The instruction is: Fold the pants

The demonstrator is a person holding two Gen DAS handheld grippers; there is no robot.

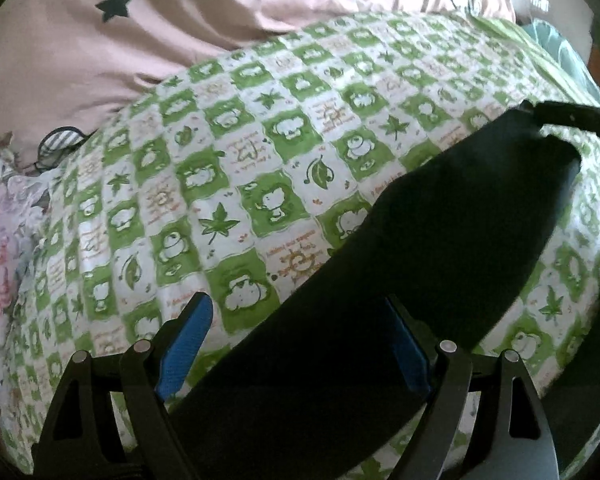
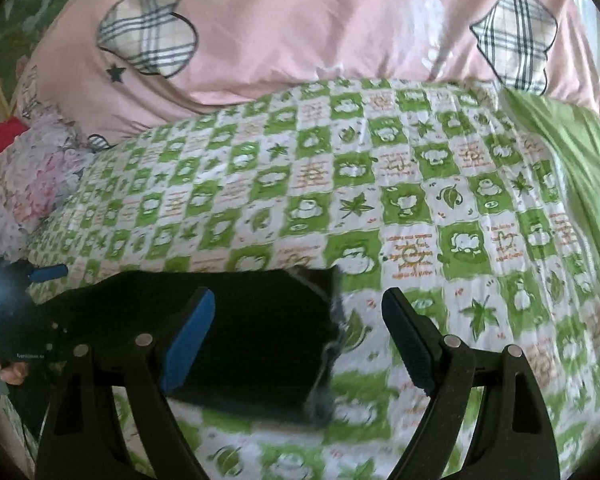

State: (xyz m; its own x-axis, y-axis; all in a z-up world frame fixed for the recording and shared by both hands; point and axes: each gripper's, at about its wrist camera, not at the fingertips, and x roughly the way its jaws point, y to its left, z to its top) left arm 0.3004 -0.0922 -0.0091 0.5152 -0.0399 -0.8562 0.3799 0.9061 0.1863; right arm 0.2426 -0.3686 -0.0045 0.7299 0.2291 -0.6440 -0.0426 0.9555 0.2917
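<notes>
Black pants lie flat on a green-and-white checked bedspread. In the left wrist view they run from between my fingers up to the right. My left gripper is open, its blue pads on either side of the cloth. The other gripper shows at the pants' far end. In the right wrist view the pants end at a blurred edge between my fingers. My right gripper is open above that end. The left gripper shows at the far left.
A pink quilt with plaid patches lies along the back of the bed. A floral pillow sits at the left. A plain green fold of cover lies at the right. A hand shows at the lower left.
</notes>
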